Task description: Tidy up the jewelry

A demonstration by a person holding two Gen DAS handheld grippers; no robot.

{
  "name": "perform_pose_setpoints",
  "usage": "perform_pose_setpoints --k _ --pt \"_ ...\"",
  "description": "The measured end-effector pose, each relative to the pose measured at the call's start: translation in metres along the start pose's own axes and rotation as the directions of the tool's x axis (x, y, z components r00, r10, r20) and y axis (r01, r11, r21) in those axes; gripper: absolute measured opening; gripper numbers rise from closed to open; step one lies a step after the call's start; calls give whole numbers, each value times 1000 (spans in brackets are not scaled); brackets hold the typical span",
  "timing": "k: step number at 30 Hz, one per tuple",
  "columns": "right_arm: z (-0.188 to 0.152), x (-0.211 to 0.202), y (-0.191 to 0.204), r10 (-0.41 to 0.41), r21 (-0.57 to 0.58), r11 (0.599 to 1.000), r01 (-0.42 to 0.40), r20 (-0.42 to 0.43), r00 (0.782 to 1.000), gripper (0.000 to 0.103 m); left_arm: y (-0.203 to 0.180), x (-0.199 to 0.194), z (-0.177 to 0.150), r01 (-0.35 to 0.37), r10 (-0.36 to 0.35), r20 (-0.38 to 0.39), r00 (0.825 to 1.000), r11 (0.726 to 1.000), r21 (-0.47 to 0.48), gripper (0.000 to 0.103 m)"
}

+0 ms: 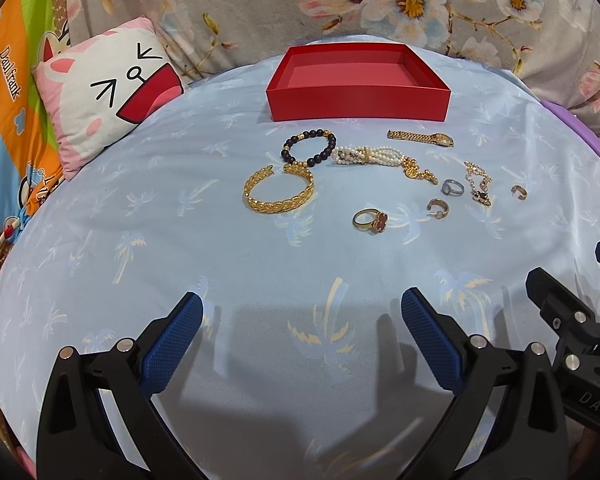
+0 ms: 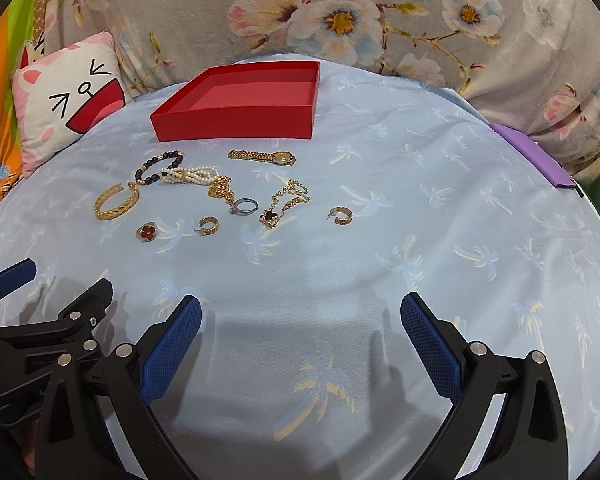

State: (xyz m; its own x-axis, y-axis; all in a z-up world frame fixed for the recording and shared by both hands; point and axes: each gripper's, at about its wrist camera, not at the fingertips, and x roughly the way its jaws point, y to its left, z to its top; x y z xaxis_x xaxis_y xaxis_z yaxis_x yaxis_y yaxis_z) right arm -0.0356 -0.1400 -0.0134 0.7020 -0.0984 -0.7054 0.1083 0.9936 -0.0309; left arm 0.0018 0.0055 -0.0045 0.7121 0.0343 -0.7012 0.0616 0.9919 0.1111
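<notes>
Left claw (image 1: 302,316) and right claw (image 2: 300,316) both spread and empty over the bed's (image 2: 420,208) near edge, jewelry loose mid-bed before the empty red box (image 1: 358,106); risk: tangled pearl bracelet (image 1: 364,156) dragging neighbours, rings (image 1: 370,221) slipping on soft sheet.

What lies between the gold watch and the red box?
Nothing: only bare blue sheet separates the gold watch from the red box, clearest in the right wrist view.
</notes>
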Motion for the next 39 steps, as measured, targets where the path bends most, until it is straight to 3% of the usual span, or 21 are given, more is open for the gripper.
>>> perform_pose_setpoints --k 35,39 --pt "-1 2 0 2 -2 1000 -2 -9 1000 98 -1 2 -2 0 0 -7 1000 1000 2 96" --pt "-7 4 -1 10 4 1000 -10 -7 1000 98 -2 1 -4 24 -24 1 1000 1000 -12 96"
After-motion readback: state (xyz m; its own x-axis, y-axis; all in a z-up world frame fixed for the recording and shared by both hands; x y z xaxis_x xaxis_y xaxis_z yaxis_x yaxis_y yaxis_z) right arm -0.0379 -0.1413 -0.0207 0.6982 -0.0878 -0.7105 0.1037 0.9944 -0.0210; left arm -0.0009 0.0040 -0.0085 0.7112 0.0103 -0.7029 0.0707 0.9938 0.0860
